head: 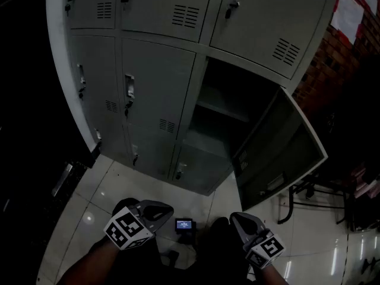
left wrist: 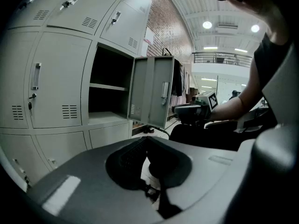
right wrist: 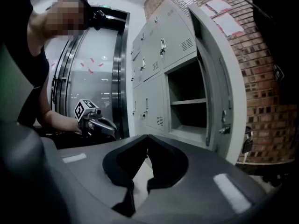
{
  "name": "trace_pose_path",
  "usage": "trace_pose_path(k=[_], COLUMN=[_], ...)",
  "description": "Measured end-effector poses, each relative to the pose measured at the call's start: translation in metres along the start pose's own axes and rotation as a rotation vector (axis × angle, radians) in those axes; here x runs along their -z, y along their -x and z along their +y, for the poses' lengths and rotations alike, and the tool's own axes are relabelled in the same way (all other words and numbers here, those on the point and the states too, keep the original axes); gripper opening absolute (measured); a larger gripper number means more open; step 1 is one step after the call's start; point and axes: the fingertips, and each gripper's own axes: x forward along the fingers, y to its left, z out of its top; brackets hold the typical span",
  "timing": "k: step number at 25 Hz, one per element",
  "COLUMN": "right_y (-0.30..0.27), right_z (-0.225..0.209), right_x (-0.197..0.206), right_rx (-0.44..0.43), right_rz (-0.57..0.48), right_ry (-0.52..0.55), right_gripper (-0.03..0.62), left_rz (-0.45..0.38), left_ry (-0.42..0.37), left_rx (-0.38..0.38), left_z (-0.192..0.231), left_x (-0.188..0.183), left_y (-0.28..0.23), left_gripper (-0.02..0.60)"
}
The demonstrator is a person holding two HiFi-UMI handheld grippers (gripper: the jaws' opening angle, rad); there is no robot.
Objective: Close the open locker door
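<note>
The grey locker bank point(head: 154, 82) fills the head view. One middle-row locker point(head: 222, 114) on the right stands open, with a shelf inside. Its door point(head: 279, 153) is swung out to the right at a wide angle, and its inner face shows. This door point(left wrist: 152, 94) is also in the left gripper view, and the right gripper view sees the door point(right wrist: 219, 78) edge-on. My left gripper point(head: 168, 208) and right gripper point(head: 236, 218) are held low and well short of the lockers. Both are shut and empty, touching nothing.
A brick wall point(head: 320, 70) with papers point(head: 350, 10) pinned to it runs to the right of the lockers. A black metal frame point(head: 314, 195) stands on the tiled floor under the open door. A small device point(head: 183, 224) sits between the grippers. Glass doors point(right wrist: 93, 78) lie to the left.
</note>
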Motion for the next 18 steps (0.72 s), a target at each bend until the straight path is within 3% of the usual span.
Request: trace_pose_path(k=[4, 10, 12, 15, 18], right_y=[0.024, 0.076, 0.086, 0.077, 0.062], right_z=[-0.018, -0.067, -0.086, -0.102, -0.116], right_x=[-0.006, -0.038, -0.048, -0.068, -0.075], right_rx=[0.071, 0.264, 0.303, 0.27, 0.229], right_rz=[0.034, -0.028, -0.051, -0.11, -0.126], right_ry=[0.046, 0.074, 0.058, -0.002, -0.04], right_gripper=[0.066, 0.079, 0.128, 0.21, 0.245], left_rz=[-0.001, 0.0, 0.001, 0.003, 0.008], left_ry=[0.002, 0.003, 0.001, -0.001, -0.001], left_rx=[-0.002, -0.004, -0.003, -0.006, -0.007], left_z=[0.001, 0.002, 0.002, 0.001, 0.001], left_x=[0.0, 0.001, 0.001, 0.001, 0.002], left_y=[0.002, 0.001, 0.001, 0.0, -0.002], left_gripper=[0.012, 0.012, 0.012, 0.012, 0.012])
